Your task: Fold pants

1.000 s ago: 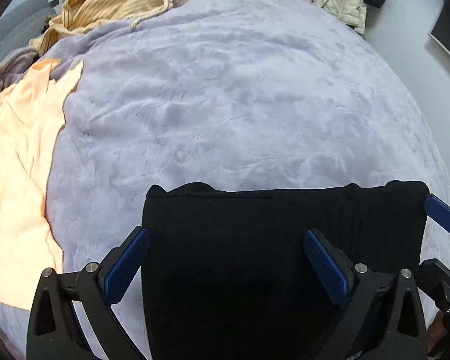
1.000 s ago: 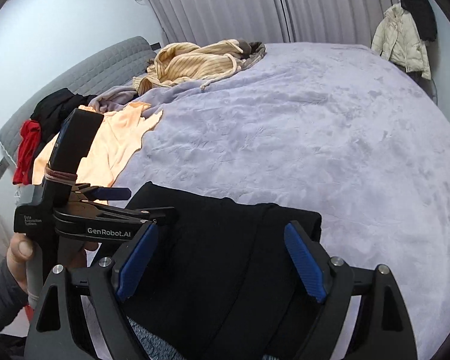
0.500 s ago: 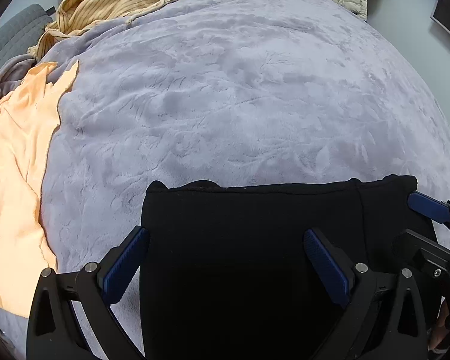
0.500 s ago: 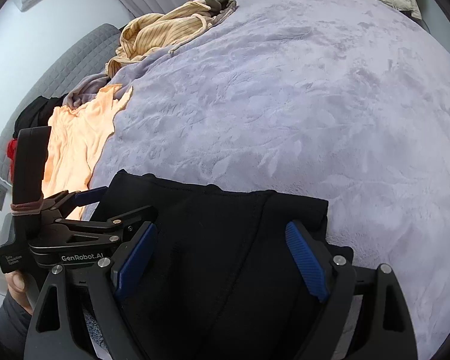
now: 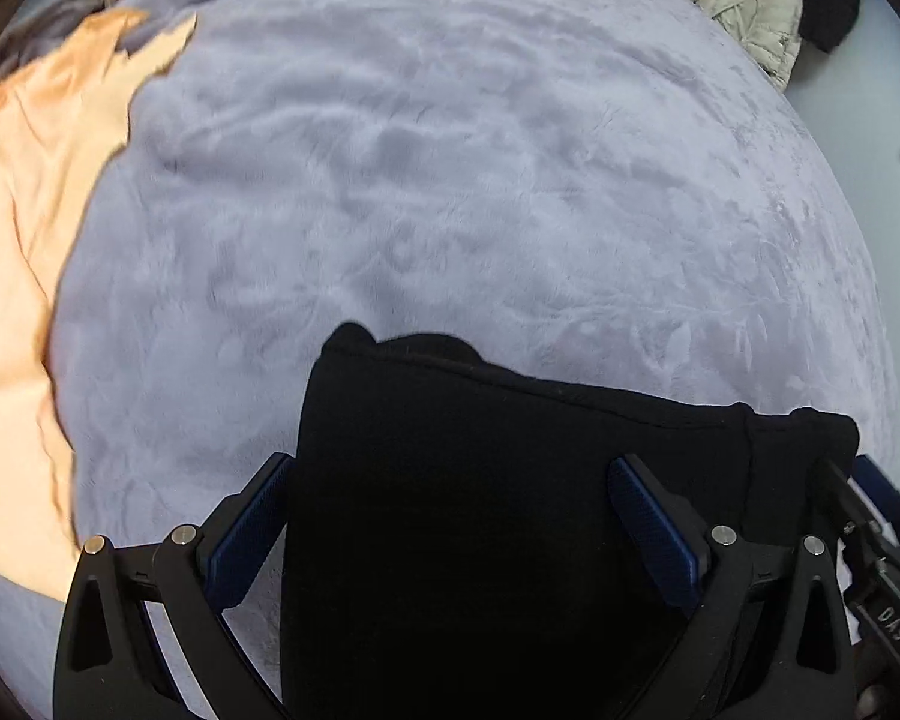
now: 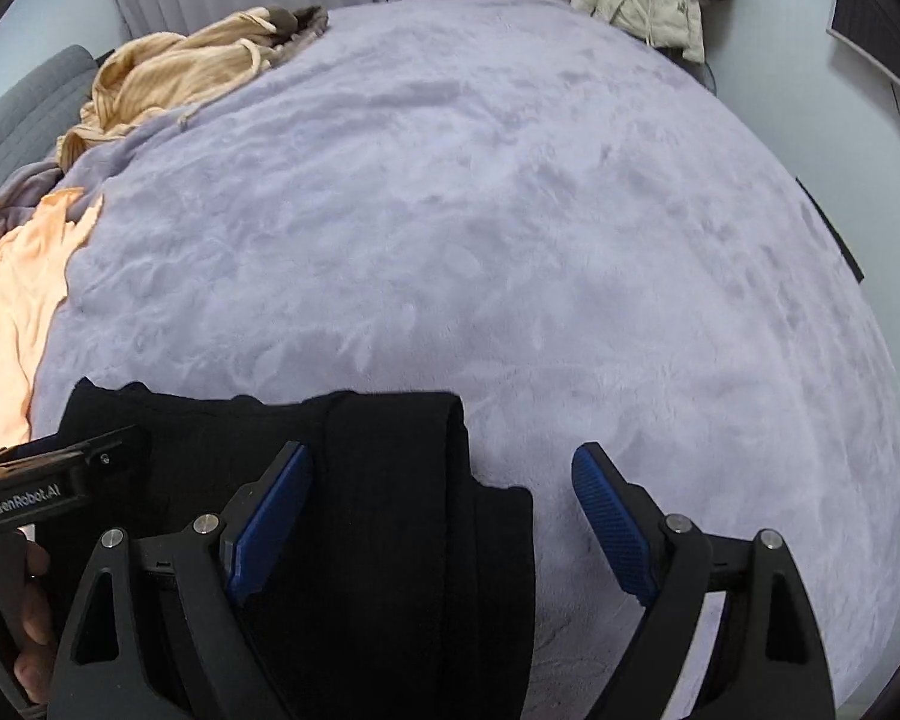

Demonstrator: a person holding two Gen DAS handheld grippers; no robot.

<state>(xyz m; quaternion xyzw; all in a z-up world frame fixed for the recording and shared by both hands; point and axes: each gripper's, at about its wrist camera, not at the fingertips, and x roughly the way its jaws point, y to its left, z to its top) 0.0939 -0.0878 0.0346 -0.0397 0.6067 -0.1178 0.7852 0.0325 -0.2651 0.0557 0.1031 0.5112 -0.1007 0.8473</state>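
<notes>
The black pants (image 5: 480, 480) lie folded on the lavender bedspread (image 5: 450, 180), at the near edge. My left gripper (image 5: 450, 516) is open, its blue pads (image 5: 252, 528) spread over the left part of the pants. My right gripper (image 6: 444, 516) is open over the right edge of the pants (image 6: 390, 480), its right pad (image 6: 612, 522) above bare bedspread (image 6: 510, 210). The right gripper shows at the right edge of the left wrist view (image 5: 870, 528). The left gripper shows at the left edge of the right wrist view (image 6: 54, 474).
An orange shirt (image 5: 24, 240) lies on the left side of the bed, also in the right wrist view (image 6: 12, 312). A yellow striped garment (image 6: 174, 72) is heaped at the far left. A cream jacket (image 6: 648, 6) hangs beyond the far right corner.
Both grippers have shifted over the pants: the left wrist view has swung left and tilted, and the right gripper has moved right, so its right pad is now over bare bedspread.
</notes>
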